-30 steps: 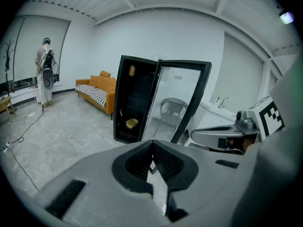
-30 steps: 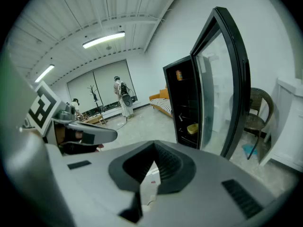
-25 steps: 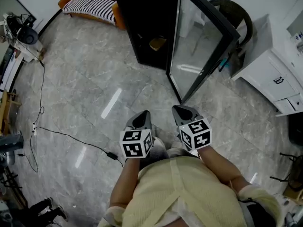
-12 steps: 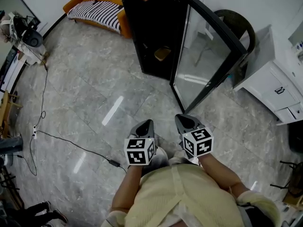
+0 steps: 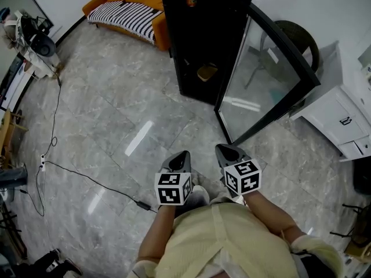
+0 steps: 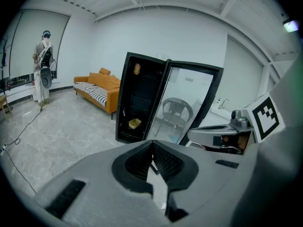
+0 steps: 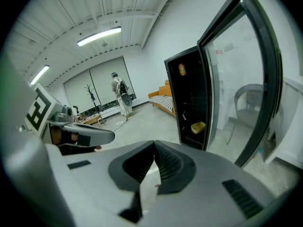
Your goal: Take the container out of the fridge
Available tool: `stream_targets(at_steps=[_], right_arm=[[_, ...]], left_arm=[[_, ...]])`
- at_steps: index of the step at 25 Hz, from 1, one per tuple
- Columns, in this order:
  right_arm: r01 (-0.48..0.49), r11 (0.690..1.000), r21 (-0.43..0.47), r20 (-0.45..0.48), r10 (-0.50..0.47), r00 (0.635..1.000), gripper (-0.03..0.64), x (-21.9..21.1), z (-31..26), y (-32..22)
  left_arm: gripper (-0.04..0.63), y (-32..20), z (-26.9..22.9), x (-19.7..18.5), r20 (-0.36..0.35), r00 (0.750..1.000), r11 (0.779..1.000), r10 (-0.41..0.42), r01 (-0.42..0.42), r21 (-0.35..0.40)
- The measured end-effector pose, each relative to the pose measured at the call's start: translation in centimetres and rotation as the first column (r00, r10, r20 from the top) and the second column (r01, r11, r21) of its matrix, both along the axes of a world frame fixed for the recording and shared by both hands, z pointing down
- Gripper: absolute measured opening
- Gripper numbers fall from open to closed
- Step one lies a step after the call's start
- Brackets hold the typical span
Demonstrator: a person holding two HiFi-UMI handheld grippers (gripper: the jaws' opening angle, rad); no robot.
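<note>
A tall black fridge [image 5: 203, 39] stands ahead with its glass door [image 5: 264, 80] swung open to the right. On a low shelf inside lies a small yellow container [image 5: 207, 72], also seen in the left gripper view [image 6: 134, 123] and the right gripper view [image 7: 198, 126]. My left gripper [image 5: 181, 155] and right gripper [image 5: 223, 150] are held side by side near my body, well short of the fridge. Both are shut with nothing between the jaws. An orange item [image 6: 137, 69] sits on a top shelf.
An orange sofa [image 5: 130, 7] with a striped cover stands left of the fridge. A white cabinet [image 5: 342, 114] and a dark round chair [image 5: 295, 36] are at the right. A black cable [image 5: 87, 169] runs over the grey floor at left. A person [image 6: 43, 65] stands far off.
The fridge and its open door have shifted down and right in the head view, with more of the fridge top showing. Both grippers stay shut, held close to my body.
</note>
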State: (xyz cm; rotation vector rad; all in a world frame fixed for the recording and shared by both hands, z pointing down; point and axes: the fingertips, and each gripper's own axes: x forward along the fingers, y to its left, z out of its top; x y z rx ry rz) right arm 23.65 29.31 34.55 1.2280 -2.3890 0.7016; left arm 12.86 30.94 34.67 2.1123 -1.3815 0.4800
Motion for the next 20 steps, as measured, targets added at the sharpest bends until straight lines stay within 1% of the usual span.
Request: stream_targets(at_steps=[6,12,16,20], right_arm=[[-0.008,1.0,-0.026,-0.018,0.007,1.0,0.028,-1.8,0.7,-1.9],[-0.005,0.999,-0.044,-0.033,0.003,0.999,0.028,-4.3,1.2,-3.7],[0.013,1.0,-0.023,-0.069,-0.015,0.998,0.028,-5.5,1.5,-4.8],[0.018,0.999,-0.028,-0.068,-0.02,0.997,0.028,-6.5,1.6,-6.1]], left_arm=[[0.021,-2.0,0.2,-1.7,-0.014,1.0,1.0,0.012,-0.012,-0.008],[0.021,-3.4,1.0,-4.3,-0.026,1.0,1.0,0.006,-0.007,-0.029],[0.021,-4.4,1.4,-5.6,-0.023,1.0,0.999,0.008,-0.008,-0.031],[0.021,-5.4,1.5,-6.8,-0.018,1.0,0.999,0.002,-0.003,-0.033]])
